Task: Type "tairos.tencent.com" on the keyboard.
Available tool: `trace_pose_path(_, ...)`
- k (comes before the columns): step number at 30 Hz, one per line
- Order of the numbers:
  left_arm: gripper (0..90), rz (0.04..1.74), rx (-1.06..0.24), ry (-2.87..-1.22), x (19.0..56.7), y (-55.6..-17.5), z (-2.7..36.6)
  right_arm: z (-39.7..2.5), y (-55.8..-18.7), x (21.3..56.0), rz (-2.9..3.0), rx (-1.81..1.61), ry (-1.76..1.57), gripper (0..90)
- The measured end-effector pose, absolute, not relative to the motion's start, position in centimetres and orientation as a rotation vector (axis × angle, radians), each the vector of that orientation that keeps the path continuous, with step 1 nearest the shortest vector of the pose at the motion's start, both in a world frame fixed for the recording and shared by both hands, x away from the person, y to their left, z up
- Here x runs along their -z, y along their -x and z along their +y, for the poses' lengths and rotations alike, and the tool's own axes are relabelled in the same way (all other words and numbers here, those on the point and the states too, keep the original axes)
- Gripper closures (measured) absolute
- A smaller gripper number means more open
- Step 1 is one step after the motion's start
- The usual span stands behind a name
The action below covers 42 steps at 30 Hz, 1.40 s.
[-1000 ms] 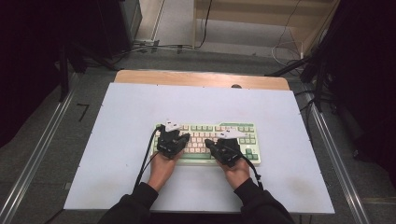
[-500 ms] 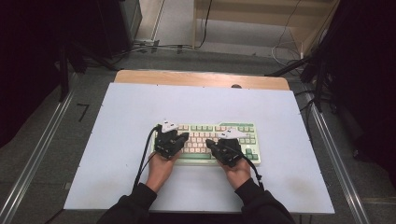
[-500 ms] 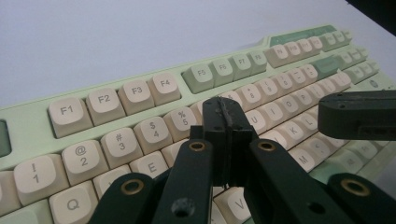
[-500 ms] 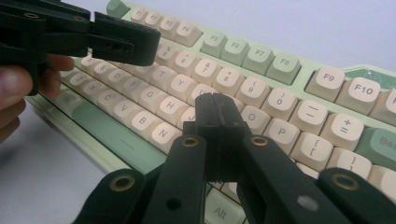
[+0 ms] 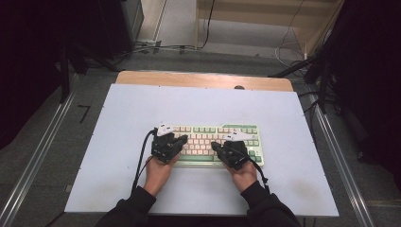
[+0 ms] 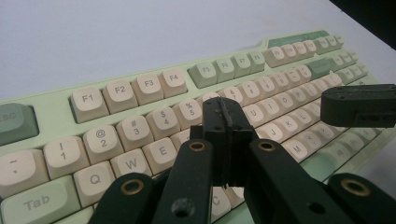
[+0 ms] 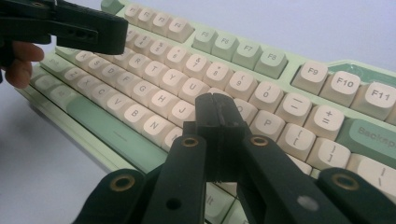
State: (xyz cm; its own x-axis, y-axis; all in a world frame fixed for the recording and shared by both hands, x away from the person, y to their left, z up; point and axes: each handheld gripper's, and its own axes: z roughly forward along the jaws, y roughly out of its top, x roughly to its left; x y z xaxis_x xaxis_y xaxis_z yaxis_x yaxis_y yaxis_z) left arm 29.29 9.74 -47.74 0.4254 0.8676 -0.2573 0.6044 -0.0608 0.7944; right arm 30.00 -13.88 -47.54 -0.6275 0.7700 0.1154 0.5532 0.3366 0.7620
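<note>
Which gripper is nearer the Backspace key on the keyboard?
Right. The right gripper, jaws closed, hovers over the keys near P, close to the Backspace key. The left gripper sits over the keyboard's left half, around R and T.

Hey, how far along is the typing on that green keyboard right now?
Done: both grippers are positioned over the keyboard with jaws shut. In hand: the left gripper has its tip over the keys around R and T, the right gripper around K and L; whether either key is pressed is unclear. Left: nothing displays typed text, so the remaining keystrokes cannot be judged.
</note>
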Motion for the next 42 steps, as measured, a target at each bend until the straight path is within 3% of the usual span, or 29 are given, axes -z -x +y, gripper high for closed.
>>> trace_pose_path(42, 90.0, 1.307, -0.381, -1.745, 47.7, -28.6, 12.0, -14.6, -29.6, 48.2, 2.353, -1.120, -1.199, 87.9)
